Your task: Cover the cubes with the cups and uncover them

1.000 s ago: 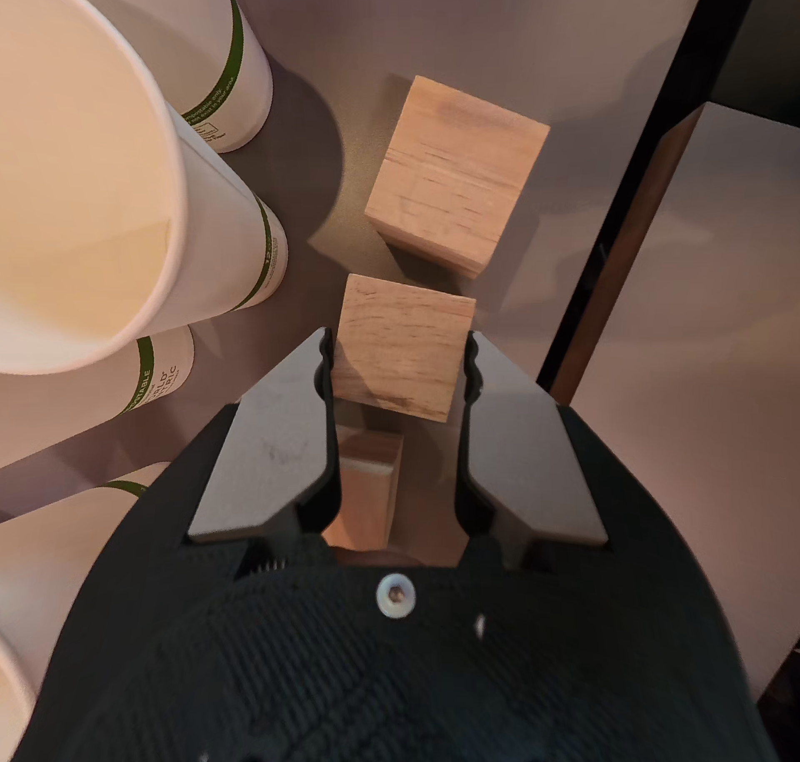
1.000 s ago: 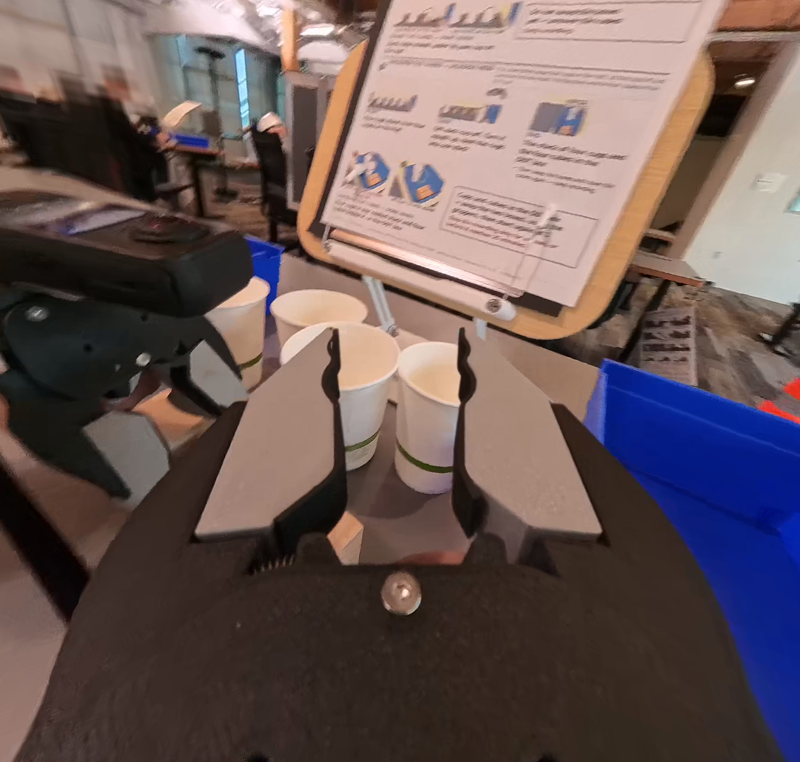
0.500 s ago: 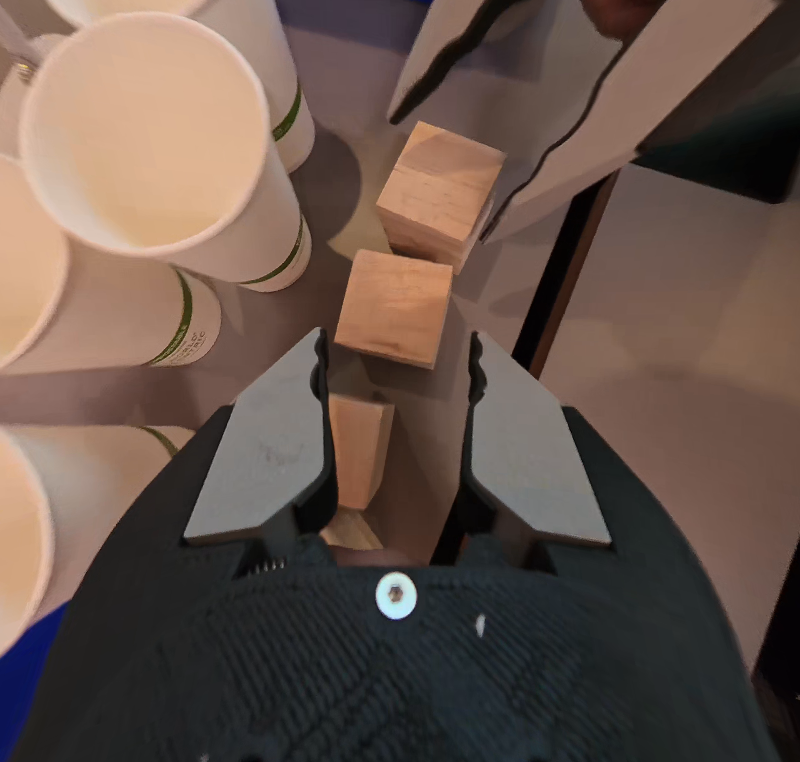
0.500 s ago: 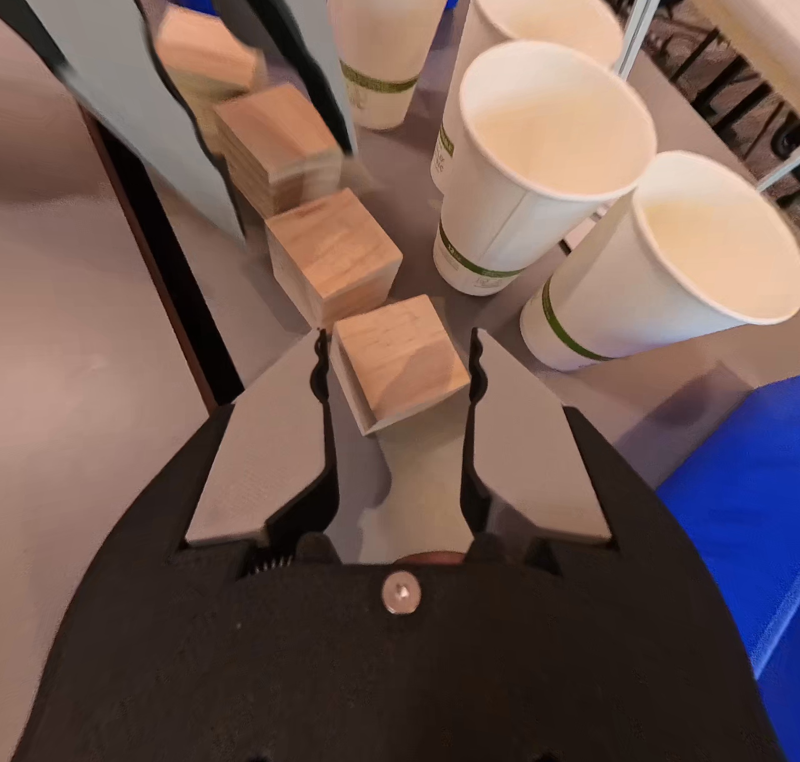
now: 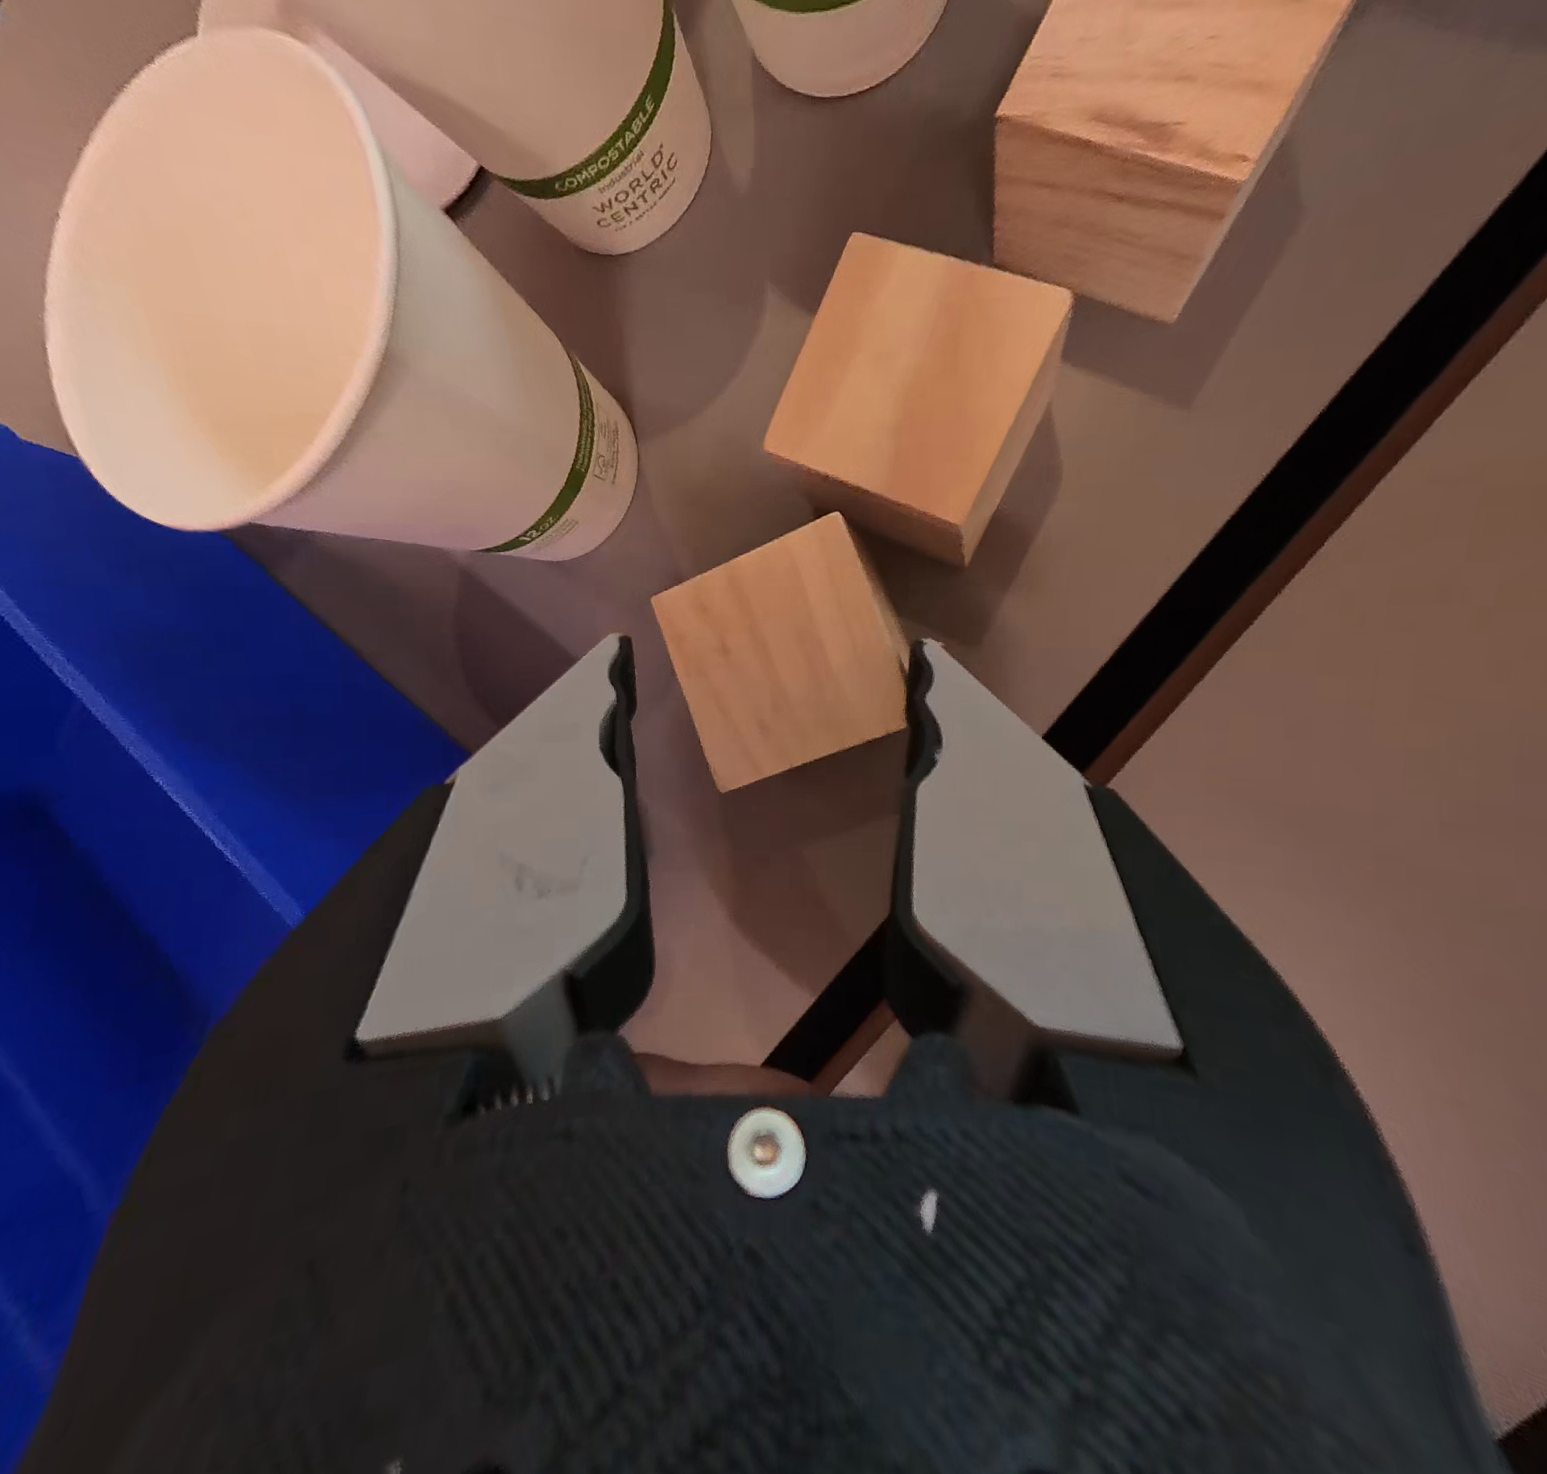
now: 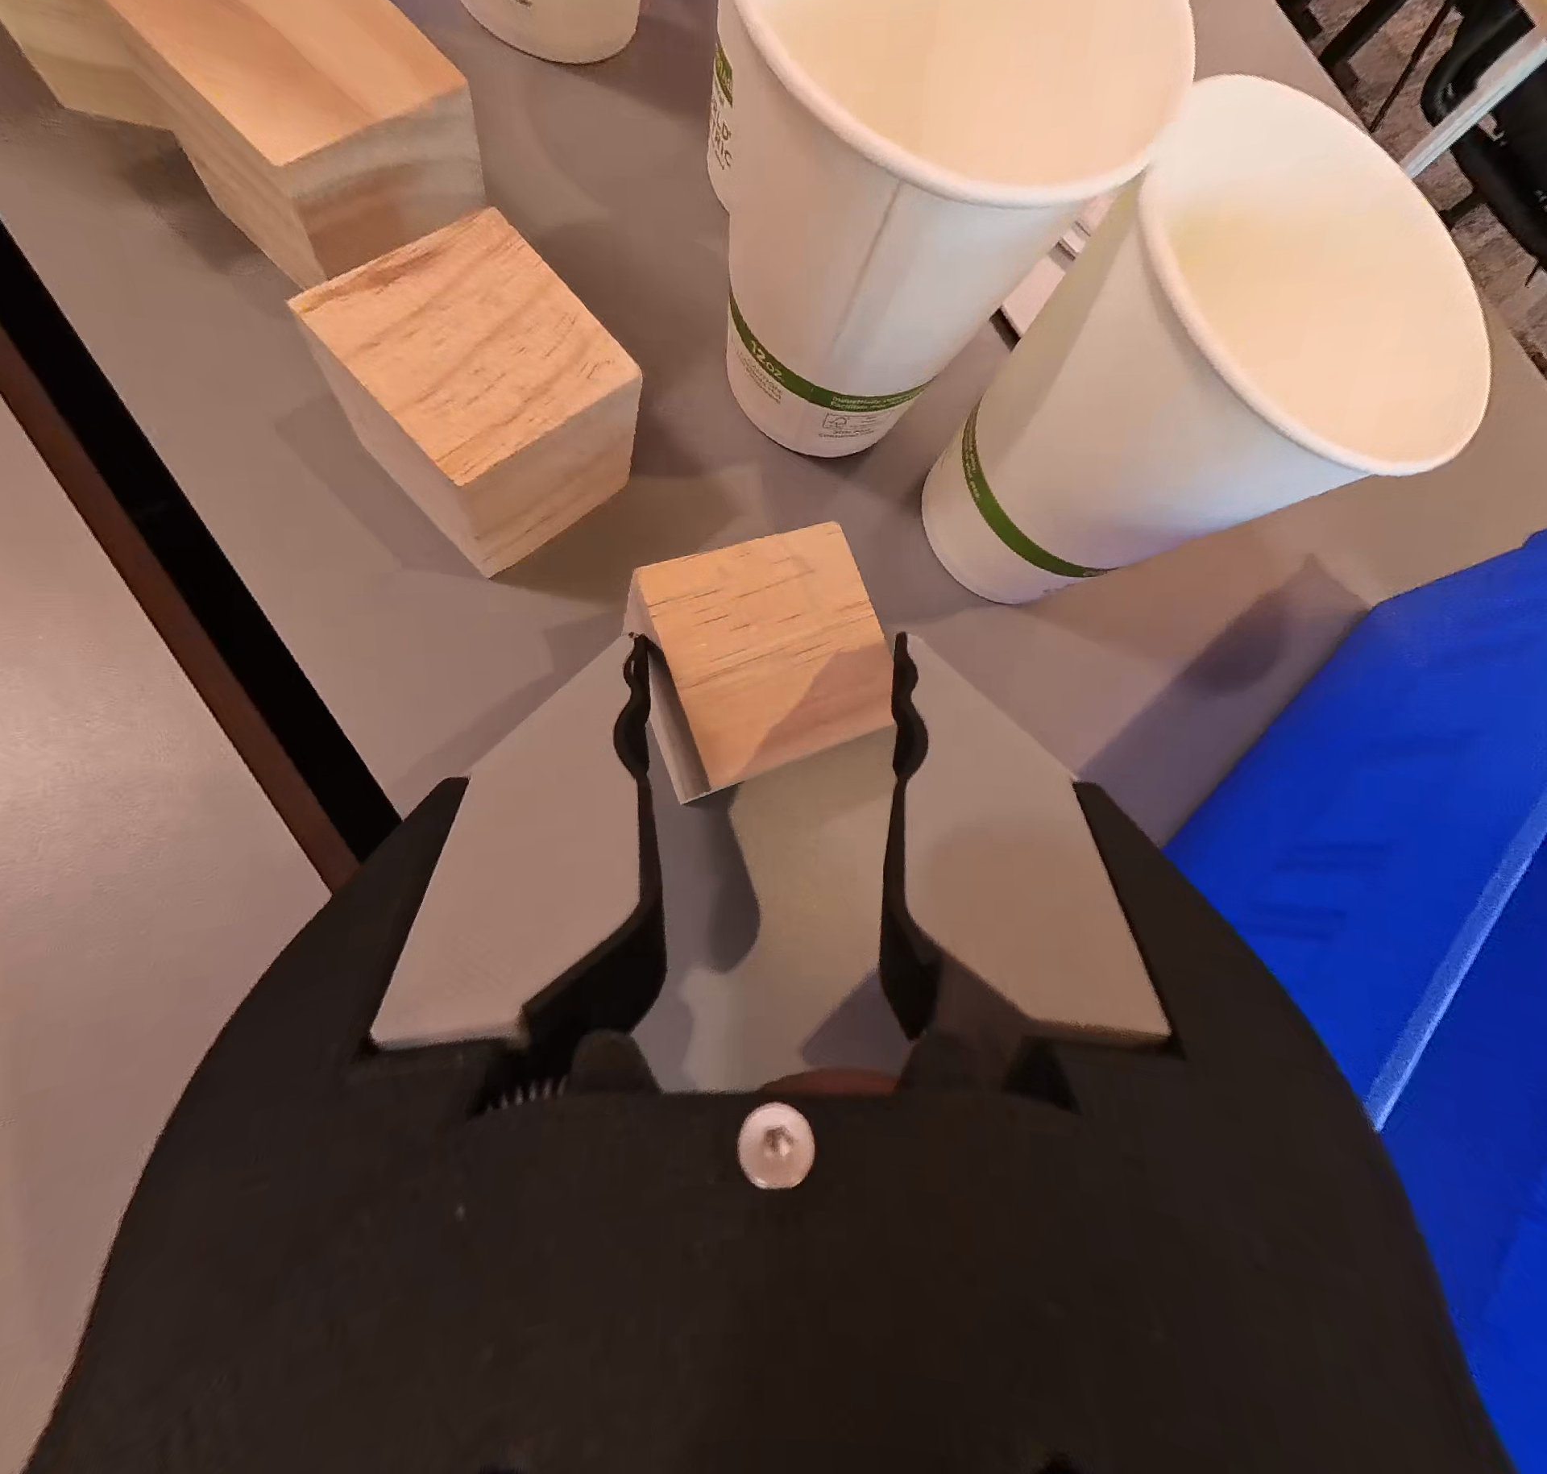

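In the left wrist view my left gripper [image 5: 768, 680] is open. A small wooden cube [image 5: 778, 647] sits on the grey table between its fingertips, against the right one. A second cube [image 5: 912, 395] and a bigger block [image 5: 1155, 119] lie beyond. White paper cups [image 5: 251, 287] stand upright to the left. In the right wrist view my right gripper [image 6: 766, 672] has its jaws against both sides of a small wooden cube [image 6: 758, 647]. More cubes [image 6: 477, 395] trail off to the upper left. Upright cups [image 6: 921, 178] stand to the right.
A blue bin [image 5: 125, 764] lies left of the left gripper, and a blue bin [image 6: 1381, 806] right of the right gripper. A black gap with a brown edge [image 5: 1256, 496] divides this table from the neighbouring grey surface [image 6: 100, 764]. The right tips stand about 9 centimeters off the bigger block [image 5: 1155, 119]. The right camera catches it too, in the right wrist view [image 6: 403, 286].
The left gripper has swung to a cube near a blue bin, still open. The right gripper dropped from facing a poster board to the table, and its jaws narrowed onto a cube.
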The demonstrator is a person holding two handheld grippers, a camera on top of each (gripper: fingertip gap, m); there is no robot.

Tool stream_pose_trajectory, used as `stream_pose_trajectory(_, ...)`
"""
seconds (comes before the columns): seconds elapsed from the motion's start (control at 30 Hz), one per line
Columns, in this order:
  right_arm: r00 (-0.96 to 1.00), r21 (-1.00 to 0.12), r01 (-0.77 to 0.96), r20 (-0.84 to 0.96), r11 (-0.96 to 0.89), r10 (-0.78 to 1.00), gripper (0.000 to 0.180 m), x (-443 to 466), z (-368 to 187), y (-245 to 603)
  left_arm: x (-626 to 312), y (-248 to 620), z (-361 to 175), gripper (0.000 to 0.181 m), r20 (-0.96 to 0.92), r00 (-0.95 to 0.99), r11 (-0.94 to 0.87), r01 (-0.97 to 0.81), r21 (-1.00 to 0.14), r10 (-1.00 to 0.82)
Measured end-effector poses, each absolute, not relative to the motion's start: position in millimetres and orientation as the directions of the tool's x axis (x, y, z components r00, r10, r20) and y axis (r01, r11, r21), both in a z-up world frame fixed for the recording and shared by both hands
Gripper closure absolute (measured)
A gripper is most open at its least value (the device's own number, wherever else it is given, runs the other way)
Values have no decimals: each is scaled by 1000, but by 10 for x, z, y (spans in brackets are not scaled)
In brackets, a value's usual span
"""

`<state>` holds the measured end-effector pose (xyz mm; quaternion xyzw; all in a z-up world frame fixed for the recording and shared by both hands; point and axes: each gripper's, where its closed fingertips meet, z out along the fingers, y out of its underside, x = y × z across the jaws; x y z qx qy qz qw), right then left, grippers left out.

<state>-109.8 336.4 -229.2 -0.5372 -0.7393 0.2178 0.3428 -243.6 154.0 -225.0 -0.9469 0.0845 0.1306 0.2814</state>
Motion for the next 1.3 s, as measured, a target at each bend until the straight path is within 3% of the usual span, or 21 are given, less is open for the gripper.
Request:
stream_pose_trajectory(0.13, -188, -694, 637, 282, 335, 941, 125, -1115, -2288, 3353, -2596, 1531, -2356, 126, -327, 944, -861, -199, -468, -40)
stream_pose_trajectory(0.63, -187, -711, 626, 261, 320, 947, 129, -1077, -2227, 3355, -2802, 1356, -2373, 122, -342, 940, -872, -171, -458, -4)
stream_pose_trajectory(0.8, -198, -802, 522, 217, 290, 956, 135, -1114, -1974, 3240, -2561, 1420, -2074, 123, -341, 940, -783, -208, -586, 5)
stream_pose_trajectory(0.9, -239, -844, 431, 236, 320, 942, 141, -1160, -1811, 3073, -2032, 1538, -1971, 137, -289, 956, -669, -253, -699, -60)
stream_pose_trajectory(1.13, -458, -887, 225, 269, 403, 847, 156, -1195, -1661, 2338, -1513, 1789, -2237, 142, -256, 955, -648, -291, -704, -150)
stream_pose_trajectory(1.3, -513, -837, 325, 236, 441, 825, 159, -1240, -1970, 2200, -1568, 1956, -2294, 145, -248, 960, -647, -270, -713, -128)
